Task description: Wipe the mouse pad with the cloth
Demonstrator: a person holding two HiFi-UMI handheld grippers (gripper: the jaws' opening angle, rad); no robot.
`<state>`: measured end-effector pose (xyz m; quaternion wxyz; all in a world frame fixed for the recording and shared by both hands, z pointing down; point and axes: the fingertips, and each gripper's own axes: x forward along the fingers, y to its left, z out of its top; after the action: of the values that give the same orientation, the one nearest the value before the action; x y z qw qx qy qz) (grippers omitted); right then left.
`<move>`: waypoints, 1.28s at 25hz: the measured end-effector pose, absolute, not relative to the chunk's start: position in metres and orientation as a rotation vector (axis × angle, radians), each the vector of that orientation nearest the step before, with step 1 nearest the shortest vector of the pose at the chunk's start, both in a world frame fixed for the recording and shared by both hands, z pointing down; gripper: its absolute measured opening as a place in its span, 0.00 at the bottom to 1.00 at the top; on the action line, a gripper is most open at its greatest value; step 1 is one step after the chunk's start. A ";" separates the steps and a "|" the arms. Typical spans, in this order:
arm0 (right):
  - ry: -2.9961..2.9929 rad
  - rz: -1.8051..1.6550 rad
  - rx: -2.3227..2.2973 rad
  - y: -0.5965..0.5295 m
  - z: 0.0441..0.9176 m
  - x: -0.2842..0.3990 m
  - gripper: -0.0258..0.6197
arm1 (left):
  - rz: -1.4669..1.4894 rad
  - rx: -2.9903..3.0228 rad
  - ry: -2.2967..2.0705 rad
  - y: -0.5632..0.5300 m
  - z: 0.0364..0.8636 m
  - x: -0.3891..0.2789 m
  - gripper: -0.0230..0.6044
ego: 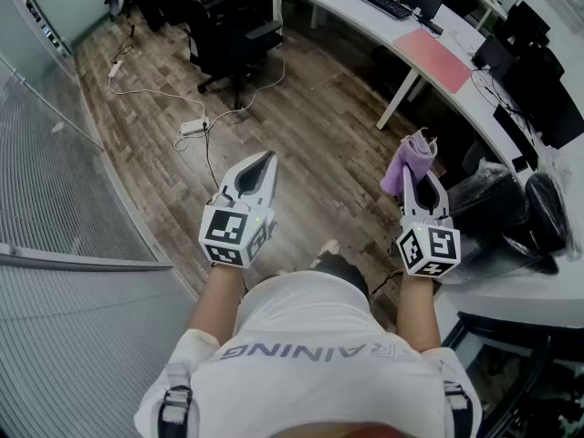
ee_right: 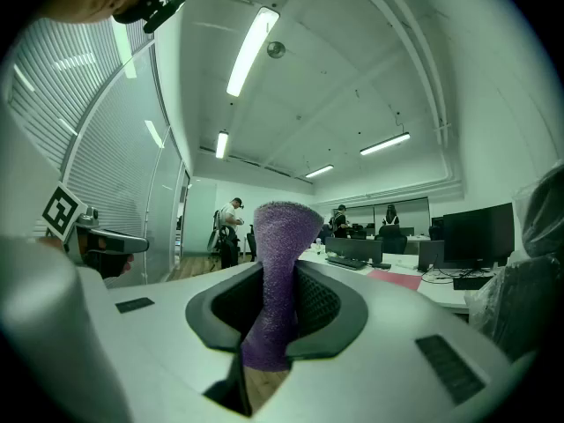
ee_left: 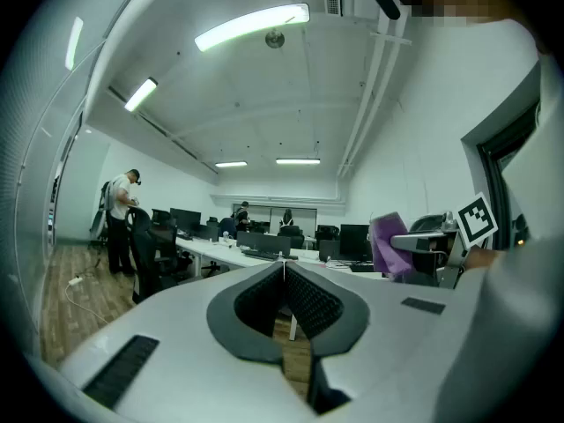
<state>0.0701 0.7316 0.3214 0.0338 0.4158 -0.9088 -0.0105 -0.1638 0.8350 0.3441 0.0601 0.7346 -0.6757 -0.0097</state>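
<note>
My right gripper (ego: 421, 158) is shut on a purple cloth (ego: 408, 161), held up in the air beside the white desk. In the right gripper view the cloth (ee_right: 278, 280) stands up between the closed jaws of that gripper (ee_right: 280, 267). My left gripper (ego: 265, 161) hangs over the wooden floor, shut and empty; its jaws meet in the left gripper view (ee_left: 284, 267). A pink mouse pad (ego: 432, 59) lies on the long white desk (ego: 365, 16) ahead, in front of a keyboard (ego: 386, 2). The pad shows as a pink strip (ee_right: 395, 278) in the right gripper view.
Black office chairs (ego: 228, 35) stand on the floor ahead, with cables and a power strip (ego: 193, 127). Black bags in plastic (ego: 511, 213) sit on the desk at my right. A glass wall with blinds (ego: 55, 153) runs along the left. People (ee_left: 119, 223) stand further off in the office.
</note>
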 end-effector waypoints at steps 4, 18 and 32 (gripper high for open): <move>-2.783 -0.039 1.275 0.735 0.325 0.068 0.19 | -0.035 2.213 -2.050 0.840 0.348 -0.166 0.09; -2.805 0.020 1.306 0.735 0.326 0.061 0.19 | -0.033 2.233 -2.038 0.844 0.350 -0.170 0.09; -2.745 0.059 1.302 0.706 0.346 0.057 0.19 | -0.040 2.198 -1.986 0.815 0.371 -0.177 0.09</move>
<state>0.0572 0.7065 0.3464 0.0516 0.4280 -0.9021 0.0194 -0.1765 0.8145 0.3711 0.0893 0.7391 -0.6675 -0.0134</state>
